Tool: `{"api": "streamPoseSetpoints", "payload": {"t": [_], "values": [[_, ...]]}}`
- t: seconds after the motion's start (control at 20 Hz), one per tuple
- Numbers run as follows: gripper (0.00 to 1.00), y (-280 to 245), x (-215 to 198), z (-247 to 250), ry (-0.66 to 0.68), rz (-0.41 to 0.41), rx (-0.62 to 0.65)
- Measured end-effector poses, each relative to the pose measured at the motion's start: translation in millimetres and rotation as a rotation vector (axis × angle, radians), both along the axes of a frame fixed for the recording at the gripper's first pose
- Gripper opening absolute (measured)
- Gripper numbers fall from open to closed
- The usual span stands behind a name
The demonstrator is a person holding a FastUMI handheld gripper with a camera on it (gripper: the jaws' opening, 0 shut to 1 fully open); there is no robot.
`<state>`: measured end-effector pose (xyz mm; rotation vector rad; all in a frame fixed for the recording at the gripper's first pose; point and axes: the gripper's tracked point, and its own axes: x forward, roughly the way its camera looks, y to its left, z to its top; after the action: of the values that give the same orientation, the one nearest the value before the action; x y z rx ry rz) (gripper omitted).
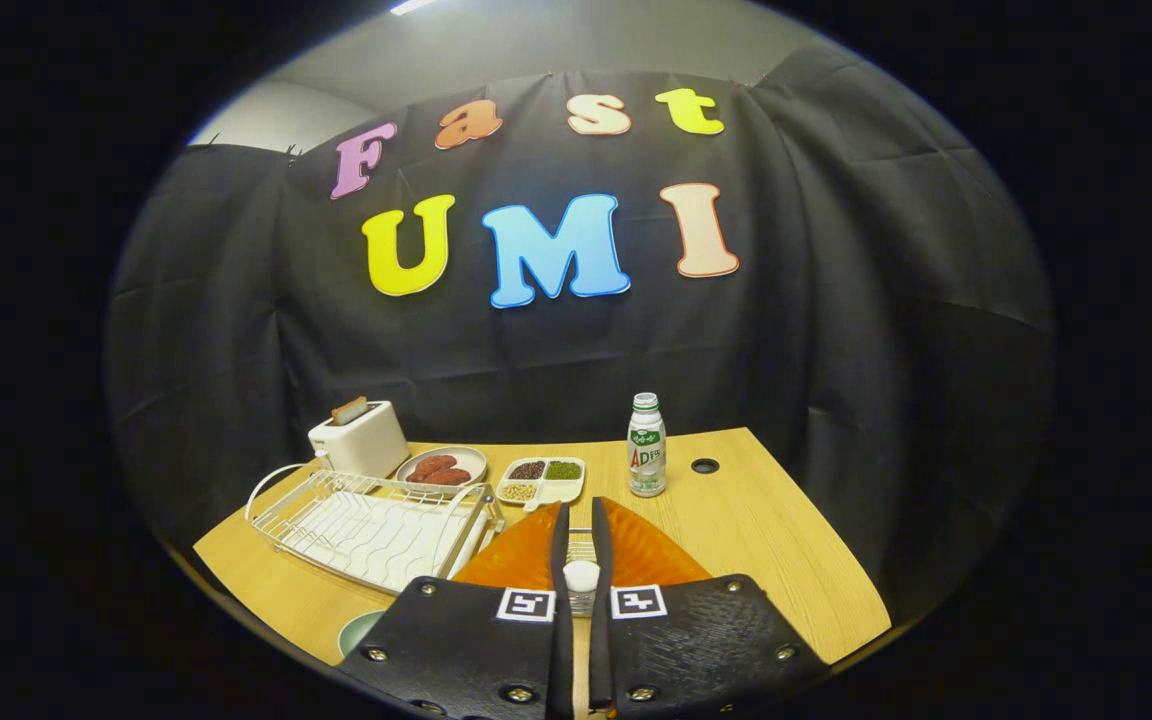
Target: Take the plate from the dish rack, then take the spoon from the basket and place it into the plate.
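My gripper (pixel 581 520) hovers low over the wooden table, its two black fingers almost together. They press on a spoon (pixel 581 577) whose white rounded end and a pale metallic part show in the narrow gap. Right under and just ahead of the fingertips lies the orange plate (pixel 521 555), flat on the table, spreading out to both sides of the fingers. The white wire dish rack (pixel 366 525) stands to the left of the plate with nothing in it. A pale green rounded rim (pixel 356 632) peeks out beside my left finger's base; I cannot tell what it is.
Beyond the rack stand a white toaster (pixel 361 440) and a small plate of reddish sausages (pixel 441 467). A divided white dish of grains (pixel 541 480) and a small upright bottle (pixel 647 447) sit beyond the orange plate. A cable hole (pixel 704 466) is right of the bottle.
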<state>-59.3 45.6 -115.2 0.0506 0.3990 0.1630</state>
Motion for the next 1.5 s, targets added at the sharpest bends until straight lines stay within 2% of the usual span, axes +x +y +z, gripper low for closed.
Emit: {"api": "streamPoseSetpoints", "payload": {"t": [0.3, 0.65, 1.5], "values": [[0.06, 20.7, -19.3, -11.3, 0.066, 0.033, -0.01], [0.06, 48.9, -31.0, -26.8, 0.129, 0.109, -0.042], [0.06, 160.3, -63.5, -69.6, 0.273, 0.384, -0.068]]}}
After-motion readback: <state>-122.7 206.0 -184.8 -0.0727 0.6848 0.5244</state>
